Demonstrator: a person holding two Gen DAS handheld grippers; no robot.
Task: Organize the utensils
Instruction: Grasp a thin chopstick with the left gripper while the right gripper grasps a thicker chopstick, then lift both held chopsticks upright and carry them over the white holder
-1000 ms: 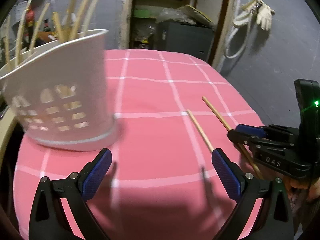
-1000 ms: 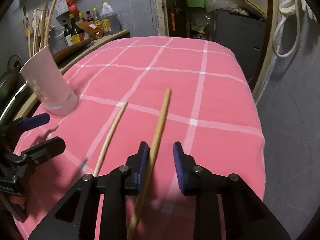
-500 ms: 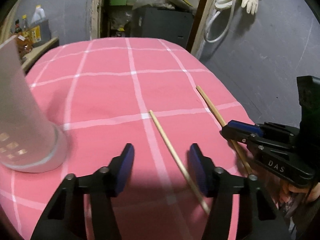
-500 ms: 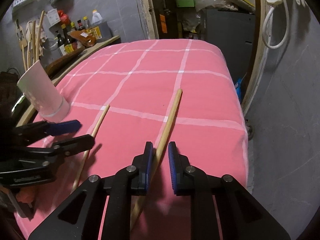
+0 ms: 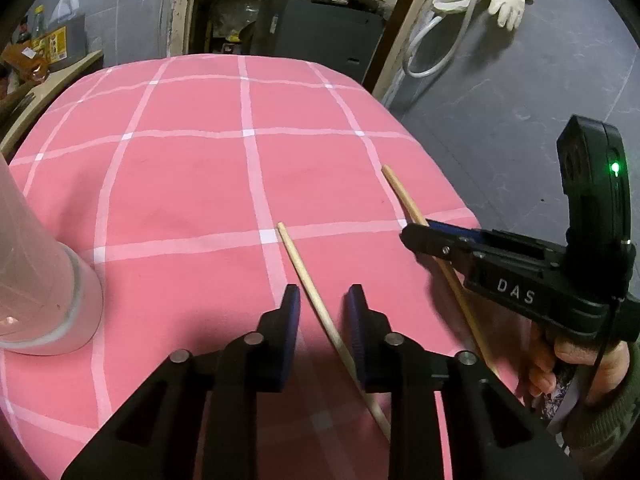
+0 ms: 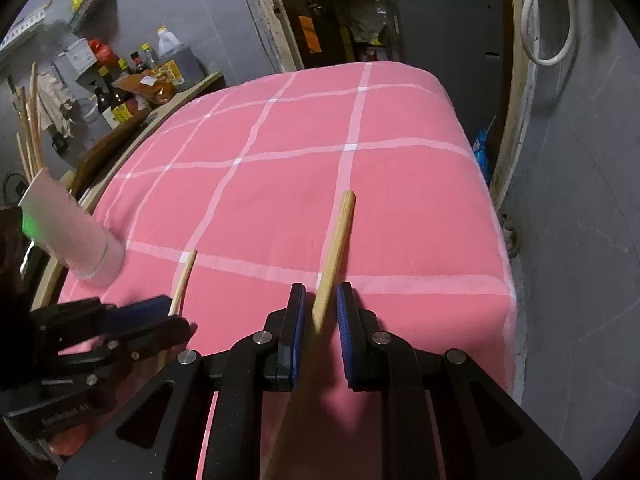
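Note:
Two wooden chopsticks lie on the pink checked cloth. The thinner chopstick [image 5: 316, 304] runs between the pads of my left gripper [image 5: 323, 308], whose jaws stand narrowly apart around it without touching. The thicker chopstick [image 6: 334, 256] passes between the pads of my right gripper [image 6: 321, 312], which are narrowly apart around it; its near end looks slightly raised. The right gripper also shows in the left wrist view [image 5: 416, 236], and the left gripper in the right wrist view [image 6: 160, 316]. A white perforated holder [image 5: 36, 280] with several chopsticks stands at the left [image 6: 68, 232].
The table's right edge [image 6: 504, 280] drops off close to the thicker chopstick. Bottles and clutter [image 6: 132, 80] sit on a shelf beyond the table's left side. A dark cabinet [image 5: 320, 36] stands behind the table.
My left gripper swung right from the holder to the thinner chopstick and narrowed its jaws around it. My right gripper narrowed around the thicker chopstick.

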